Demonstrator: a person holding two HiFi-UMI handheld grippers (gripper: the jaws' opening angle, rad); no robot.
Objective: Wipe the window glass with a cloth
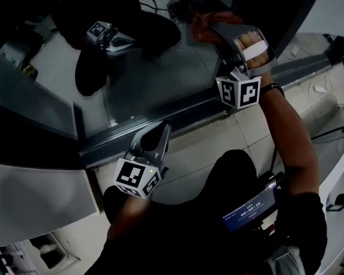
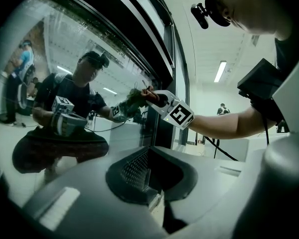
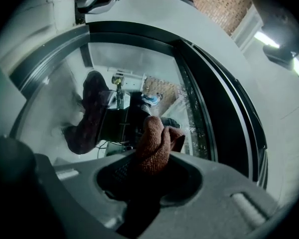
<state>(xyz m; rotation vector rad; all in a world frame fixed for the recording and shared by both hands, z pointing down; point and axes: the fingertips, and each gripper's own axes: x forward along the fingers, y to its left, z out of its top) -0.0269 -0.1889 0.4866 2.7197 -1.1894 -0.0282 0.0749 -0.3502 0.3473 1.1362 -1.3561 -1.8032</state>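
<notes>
The window glass fills the upper half of the head view and mirrors a crouching person. A rust-red cloth is bunched in my right gripper, which is shut on it and presses it against the pane at the upper right. In the right gripper view the cloth sticks out from between the jaws toward the glass. My left gripper hovers low over the bottom window rail, jaws together with nothing in them. The left gripper view shows the right gripper and the cloth on the pane.
A dark bottom window rail runs diagonally beneath the glass. Pale floor tiles lie on my side of it. A device with a lit screen hangs at the person's waist. Cables trail at the right. A dark upright frame post borders the pane.
</notes>
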